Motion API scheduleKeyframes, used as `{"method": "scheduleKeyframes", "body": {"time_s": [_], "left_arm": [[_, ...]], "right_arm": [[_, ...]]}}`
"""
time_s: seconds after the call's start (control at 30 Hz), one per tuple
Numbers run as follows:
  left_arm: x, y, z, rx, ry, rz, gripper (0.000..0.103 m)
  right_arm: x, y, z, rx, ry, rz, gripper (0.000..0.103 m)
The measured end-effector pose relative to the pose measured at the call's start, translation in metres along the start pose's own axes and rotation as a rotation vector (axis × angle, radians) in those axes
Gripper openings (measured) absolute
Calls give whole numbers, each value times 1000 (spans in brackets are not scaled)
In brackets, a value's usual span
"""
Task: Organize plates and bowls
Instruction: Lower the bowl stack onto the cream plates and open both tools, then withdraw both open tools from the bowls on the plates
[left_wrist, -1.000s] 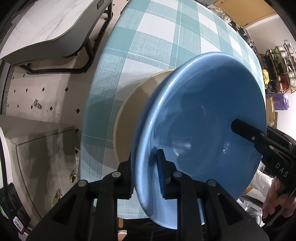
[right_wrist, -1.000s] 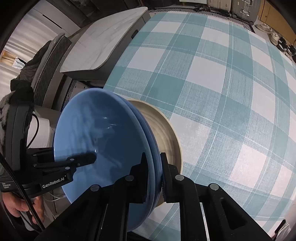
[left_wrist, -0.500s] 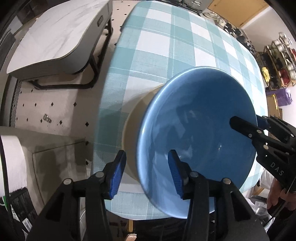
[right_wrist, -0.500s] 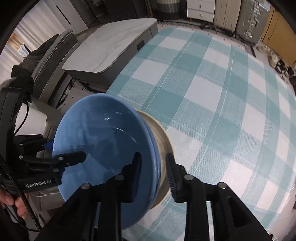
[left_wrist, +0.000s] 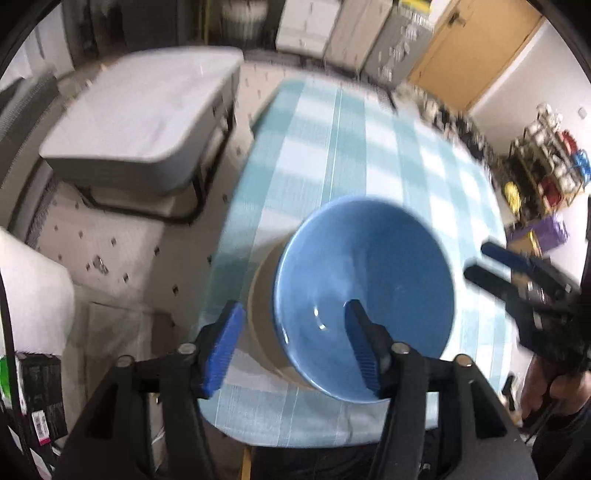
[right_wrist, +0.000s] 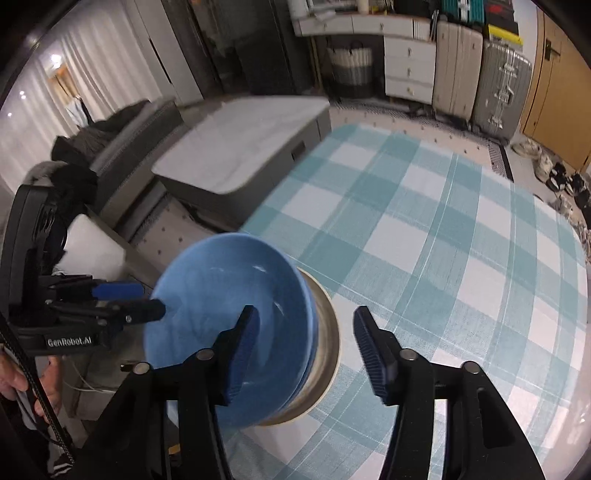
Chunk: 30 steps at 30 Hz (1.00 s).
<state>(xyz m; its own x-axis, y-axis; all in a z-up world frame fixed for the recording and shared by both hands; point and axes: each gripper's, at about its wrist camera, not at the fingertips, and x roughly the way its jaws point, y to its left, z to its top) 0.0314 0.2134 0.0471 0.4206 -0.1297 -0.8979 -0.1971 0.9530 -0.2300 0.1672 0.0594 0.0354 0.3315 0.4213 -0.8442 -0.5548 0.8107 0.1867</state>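
Note:
A blue bowl (left_wrist: 369, 280) sits stacked on a beige plate (left_wrist: 264, 317) near the front left corner of the checked table; the rim of a second blue dish shows under it in the right wrist view. The bowl (right_wrist: 221, 306) and the plate (right_wrist: 327, 343) also show in the right wrist view. My left gripper (left_wrist: 293, 347) is open and empty, its fingers above and astride the bowl's near rim. My right gripper (right_wrist: 306, 350) is open and empty, held above the stack's right side. Each gripper shows in the other's view.
The table wears a teal and white checked cloth (right_wrist: 443, 240). A grey marble-topped low table (right_wrist: 240, 147) stands on the floor to the left. Suitcases and drawers (right_wrist: 461, 74) line the far wall. A shelf with small items (left_wrist: 546, 155) is at the right.
Both grippers have opened, let go of the blue bowl's rim and pulled back and up. The bowl now rests level on the stack.

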Motion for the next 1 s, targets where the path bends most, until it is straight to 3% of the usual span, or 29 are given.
{"method": "scheduleKeyframes", "body": {"time_s": [0.07, 0.1, 0.23, 0.33, 0.43, 0.6, 0.77, 1.0], "left_arm": [[-22, -10, -10, 10, -120, -12, 81], [-32, -16, -15, 17, -181, -9, 84], [-73, -40, -55, 36, -513, 48, 103], [-76, -57, -81, 53, -637, 105, 103], [-69, -65, -94, 62, -647, 98, 103], [-52, -77, -113, 78, -671, 106, 103], [-40, -94, -131, 156, -705, 202, 103], [-33, -97, -142, 147, -669, 198, 103]], "right_arm": [[-17, 1, -9, 10, -58, 58, 81], [-30, 3, -18, 12, -119, 70, 89], [-70, 9, -54, 20, -312, 21, 101], [-87, 12, -82, 26, -411, -51, 102], [-99, 8, -111, 55, -487, -138, 102], [-111, -6, -154, 144, -585, -210, 102], [-105, -16, -183, 161, -576, -257, 102], [-89, -25, -211, 205, -565, -312, 102]]}}
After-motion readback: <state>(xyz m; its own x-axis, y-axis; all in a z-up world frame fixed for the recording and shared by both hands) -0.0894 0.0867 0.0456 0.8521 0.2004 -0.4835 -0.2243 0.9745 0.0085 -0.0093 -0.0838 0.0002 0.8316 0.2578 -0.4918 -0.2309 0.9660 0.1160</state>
